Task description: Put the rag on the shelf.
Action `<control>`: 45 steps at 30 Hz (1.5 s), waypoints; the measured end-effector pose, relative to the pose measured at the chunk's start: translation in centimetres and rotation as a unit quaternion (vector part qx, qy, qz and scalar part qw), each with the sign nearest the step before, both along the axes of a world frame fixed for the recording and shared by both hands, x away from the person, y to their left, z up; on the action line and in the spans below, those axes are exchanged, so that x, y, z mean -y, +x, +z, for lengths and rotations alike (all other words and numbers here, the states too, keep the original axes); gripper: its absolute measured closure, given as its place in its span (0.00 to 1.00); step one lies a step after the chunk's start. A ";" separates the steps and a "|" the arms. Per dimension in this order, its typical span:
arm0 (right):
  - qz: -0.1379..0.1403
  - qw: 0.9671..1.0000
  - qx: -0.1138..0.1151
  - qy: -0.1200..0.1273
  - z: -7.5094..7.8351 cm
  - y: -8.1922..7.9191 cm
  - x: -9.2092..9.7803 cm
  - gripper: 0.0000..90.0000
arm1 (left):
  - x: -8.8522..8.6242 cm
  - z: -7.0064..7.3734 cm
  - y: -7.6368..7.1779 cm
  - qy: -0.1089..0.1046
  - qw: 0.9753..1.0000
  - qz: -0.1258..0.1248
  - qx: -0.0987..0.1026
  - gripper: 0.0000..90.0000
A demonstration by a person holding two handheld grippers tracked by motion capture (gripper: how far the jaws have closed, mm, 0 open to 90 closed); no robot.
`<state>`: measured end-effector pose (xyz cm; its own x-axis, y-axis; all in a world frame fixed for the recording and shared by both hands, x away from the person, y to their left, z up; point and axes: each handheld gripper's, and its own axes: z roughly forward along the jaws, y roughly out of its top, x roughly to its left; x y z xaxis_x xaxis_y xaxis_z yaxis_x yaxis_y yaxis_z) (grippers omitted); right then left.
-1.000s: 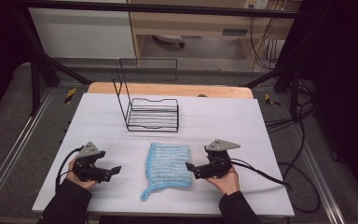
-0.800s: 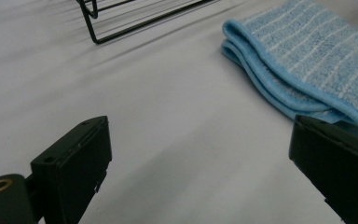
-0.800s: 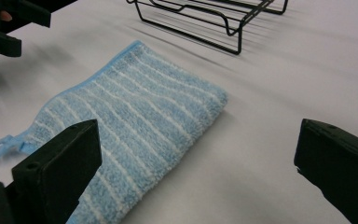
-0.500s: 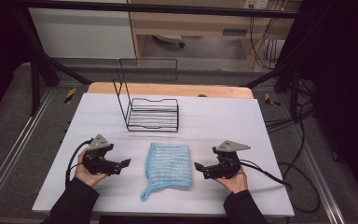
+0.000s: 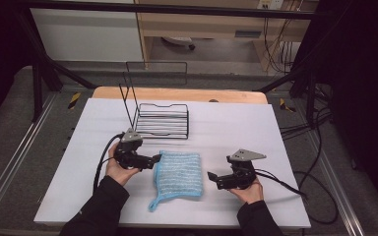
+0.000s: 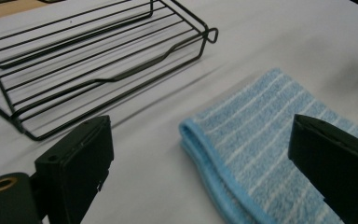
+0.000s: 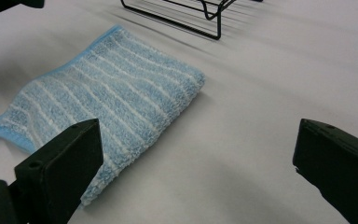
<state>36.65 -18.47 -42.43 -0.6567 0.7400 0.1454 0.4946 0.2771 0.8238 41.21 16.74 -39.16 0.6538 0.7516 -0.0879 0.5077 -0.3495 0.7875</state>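
Carefully now: with left gripper [image 5: 155, 159] spread wide at folded blue cloth [image 5: 178, 173], straddle its near edge; right gripper [image 5: 211, 176] likewise spread, just beside.

Dim surroundings, evenly lit white table [image 5: 236, 123], soft shadows, slightly soft focus throughout.

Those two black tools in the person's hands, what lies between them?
A folded blue striped towel lies between the left tool and the right tool, on the white table, seen from the high view.
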 end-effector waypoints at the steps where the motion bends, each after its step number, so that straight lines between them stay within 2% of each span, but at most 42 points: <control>1: 0.000 1.000 0.001 -0.001 0.0 0.0 0.0 0.02 | 0.3 -0.1 0.2 0.005 1.000 0.004 -0.001 0.08; 3: 0.000 1.000 -0.001 -0.001 0.0 -0.1 0.0 0.02 | 0.7 -0.3 0.6 0.013 1.000 0.011 -0.003 0.11; 6: -0.001 1.000 0.001 -0.001 0.0 -0.1 0.0 0.03 | 1.1 -0.9 1.5 0.013 0.999 0.026 -0.017 0.17; 8: -0.003 1.000 0.002 -0.003 0.0 -0.1 0.0 0.03 | 1.3 -1.6 2.0 0.008 0.999 0.030 -0.035 0.22; 10: -0.004 1.000 0.002 -0.006 -0.1 -0.1 0.0 0.03 | 1.6 -2.4 2.4 0.012 0.998 0.032 -0.050 0.27; 16: -0.003 1.000 0.000 -0.012 -0.1 -0.2 0.0 0.02 | 2.2 -4.1 3.2 0.020 0.996 0.041 -0.082 0.43; 18: -0.004 1.000 0.001 -0.014 -0.2 -0.2 0.0 0.02 | 2.2 -4.4 3.3 0.026 0.995 0.044 -0.080 0.49; 22: -0.003 1.000 -0.001 -0.016 -0.2 -0.2 -0.1 0.02 | 2.0 -4.5 3.6 0.009 0.995 0.045 -0.091 0.60; 28: -0.004 1.000 -0.004 -0.019 -0.2 -0.2 -0.1 0.02 | 2.2 -4.8 3.4 0.007 0.994 0.042 -0.101 0.73; 32: -0.002 1.000 -0.002 -0.023 -0.2 -0.2 0.0 0.04 | 2.1 -5.1 3.3 -0.002 0.993 0.041 -0.114 0.77; 33: 0.005 1.000 -0.013 -0.020 -0.2 -0.2 0.0 0.07 | 2.1 -5.1 3.3 -0.001 0.992 0.042 -0.115 0.78; 34: 0.011 1.000 -0.021 -0.018 -0.2 -0.1 -0.1 0.06 | 2.1 -5.1 3.3 0.001 0.993 0.042 -0.115 0.78; 38: 0.007 1.000 -0.022 -0.016 -0.2 0.0 -0.1 0.06 | 2.2 -5.2 3.3 0.003 0.992 0.044 -0.122 0.78; 45: -0.006 1.000 -0.025 0.000 0.1 0.5 -0.1 0.06 | 2.8 -5.1 2.9 0.016 0.992 0.052 -0.112 0.83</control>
